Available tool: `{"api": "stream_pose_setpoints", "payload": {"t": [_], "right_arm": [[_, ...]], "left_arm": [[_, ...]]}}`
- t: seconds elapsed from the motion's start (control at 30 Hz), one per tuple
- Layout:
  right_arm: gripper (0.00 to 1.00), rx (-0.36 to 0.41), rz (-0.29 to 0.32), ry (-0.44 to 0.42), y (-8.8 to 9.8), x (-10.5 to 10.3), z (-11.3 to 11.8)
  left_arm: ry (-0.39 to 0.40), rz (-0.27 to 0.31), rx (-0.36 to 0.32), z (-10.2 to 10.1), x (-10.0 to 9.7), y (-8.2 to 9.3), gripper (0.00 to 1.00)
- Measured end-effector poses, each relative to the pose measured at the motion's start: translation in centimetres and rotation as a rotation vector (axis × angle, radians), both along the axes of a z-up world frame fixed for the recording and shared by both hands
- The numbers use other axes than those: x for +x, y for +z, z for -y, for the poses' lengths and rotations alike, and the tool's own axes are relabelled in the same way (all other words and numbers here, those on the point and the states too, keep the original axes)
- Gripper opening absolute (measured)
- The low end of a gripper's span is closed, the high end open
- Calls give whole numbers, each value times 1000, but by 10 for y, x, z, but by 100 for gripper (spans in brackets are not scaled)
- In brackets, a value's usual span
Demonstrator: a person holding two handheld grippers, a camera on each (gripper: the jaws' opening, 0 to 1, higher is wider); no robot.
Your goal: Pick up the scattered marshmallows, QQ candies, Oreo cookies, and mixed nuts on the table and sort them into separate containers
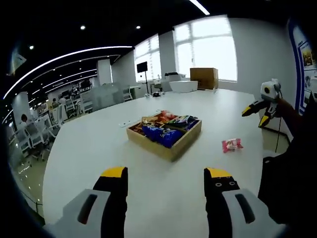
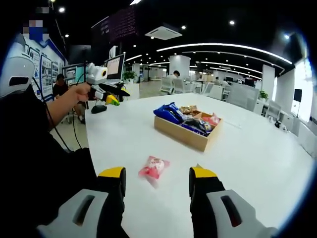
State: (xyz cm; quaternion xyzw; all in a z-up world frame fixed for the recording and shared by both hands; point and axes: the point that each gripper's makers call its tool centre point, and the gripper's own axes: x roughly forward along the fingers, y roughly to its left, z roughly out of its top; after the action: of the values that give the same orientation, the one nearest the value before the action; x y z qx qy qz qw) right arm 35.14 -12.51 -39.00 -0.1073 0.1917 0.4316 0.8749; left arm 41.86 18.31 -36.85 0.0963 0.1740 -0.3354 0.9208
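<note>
A pink sweet packet (image 2: 154, 167) lies on the white table (image 2: 257, 163), showing between the tips of my open right gripper (image 2: 157, 173), which touches nothing. The same pink packet (image 1: 232, 145) rests right of a wooden box (image 1: 166, 144) holding blue, red and dark snack packets. My left gripper (image 1: 166, 173) is open and empty, low over the table in front of that box. The right gripper (image 1: 255, 116) hovers above and beyond the packet, jaws apart. In the right gripper view, the wooden box (image 2: 184, 135) sits beyond the packet, and a hand holds the left gripper (image 2: 118, 96) at the far left.
A cardboard box (image 1: 203, 78) and a white tub (image 1: 183, 86) stand at the table's far end. A small black object (image 2: 98, 108) lies near the table's corner. Office desks and chairs (image 1: 37, 134) surround the table. The person's dark sleeve (image 2: 34, 148) fills the left side.
</note>
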Motion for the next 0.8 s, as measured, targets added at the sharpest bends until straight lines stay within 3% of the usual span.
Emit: {"api": "stream_pose_setpoints", "payload": {"t": [0.2, 0.4, 0.8], "right_arm": [[47, 6, -16, -6, -4, 1, 0], [47, 14, -20, -13, -7, 2, 1], [46, 25, -18, -13, -7, 3, -1]], "left_arm": [[19, -15, 17, -7, -12, -13, 67], [34, -22, -14, -6, -30, -19, 67], [23, -5, -14, 2, -67, -10, 67]]}}
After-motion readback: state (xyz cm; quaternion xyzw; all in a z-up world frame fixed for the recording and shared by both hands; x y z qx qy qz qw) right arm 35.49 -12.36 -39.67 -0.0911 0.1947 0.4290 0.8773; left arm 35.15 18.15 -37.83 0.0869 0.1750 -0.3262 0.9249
